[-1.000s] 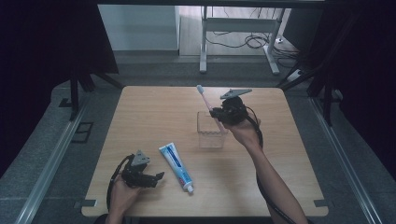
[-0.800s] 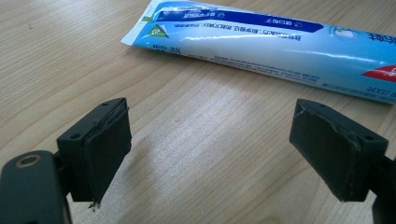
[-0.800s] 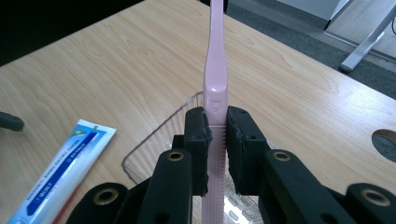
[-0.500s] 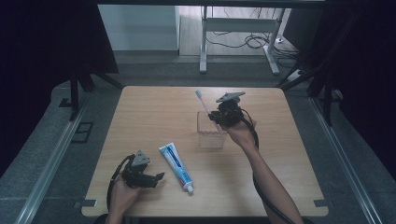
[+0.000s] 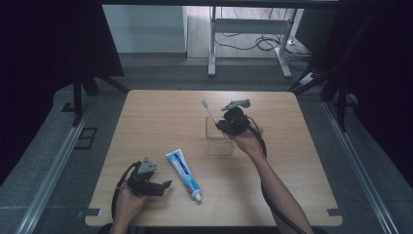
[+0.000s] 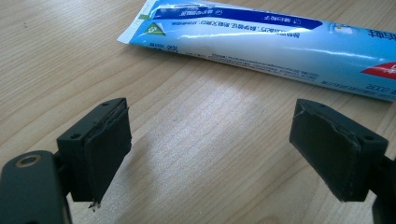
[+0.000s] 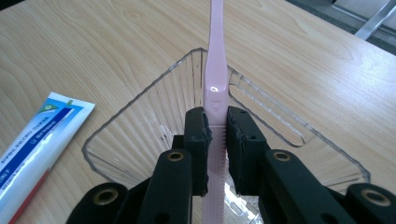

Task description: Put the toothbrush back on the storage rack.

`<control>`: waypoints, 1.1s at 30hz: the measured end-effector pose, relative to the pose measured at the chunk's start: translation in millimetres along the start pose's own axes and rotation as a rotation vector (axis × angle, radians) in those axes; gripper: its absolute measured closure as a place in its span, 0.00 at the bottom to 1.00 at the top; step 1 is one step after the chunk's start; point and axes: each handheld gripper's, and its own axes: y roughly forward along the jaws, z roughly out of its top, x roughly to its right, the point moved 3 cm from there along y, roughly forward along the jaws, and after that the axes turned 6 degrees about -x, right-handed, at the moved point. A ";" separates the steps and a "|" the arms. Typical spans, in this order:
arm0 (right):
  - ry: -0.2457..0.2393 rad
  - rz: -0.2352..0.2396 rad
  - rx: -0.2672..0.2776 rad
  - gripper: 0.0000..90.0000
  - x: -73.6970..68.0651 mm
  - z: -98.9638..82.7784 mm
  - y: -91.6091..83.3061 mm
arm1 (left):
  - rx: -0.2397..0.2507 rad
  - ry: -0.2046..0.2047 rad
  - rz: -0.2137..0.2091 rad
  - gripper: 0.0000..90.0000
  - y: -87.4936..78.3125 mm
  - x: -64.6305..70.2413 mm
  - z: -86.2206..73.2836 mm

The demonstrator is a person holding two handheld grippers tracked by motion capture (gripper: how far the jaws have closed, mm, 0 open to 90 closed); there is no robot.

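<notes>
Right gripper (image 7: 215,135) fingers clamp toothbrush (image 7: 215,88), now lowered over cup (image 5: 219,136) at desk 12 o'clock; insertion likely next. Left gripper (image 6: 210,154) fingers open, idle near tube (image 6: 261,44).

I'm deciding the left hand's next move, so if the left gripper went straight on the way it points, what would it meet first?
Probably the toothpaste tube. The left gripper has open jaws with bare table between them, and the tube lies across the line ahead. How far off is unclear.
</notes>
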 end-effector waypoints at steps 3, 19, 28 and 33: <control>0.003 0.003 -0.014 0.88 0.2 -1.2 2.6 | -0.001 0.001 0.000 0.14 0.0 0.0 -0.1; -0.008 0.004 -0.095 0.88 4.6 -6.5 10.5 | -0.003 0.004 -0.001 0.14 0.3 0.1 -0.1; -0.021 0.015 -0.153 0.87 4.8 -8.7 15.0 | -0.003 0.005 -0.001 0.14 0.3 0.1 -0.1; -0.018 0.014 -0.181 0.88 5.4 -10.8 17.2 | -0.003 0.005 0.000 0.14 0.0 0.1 -0.1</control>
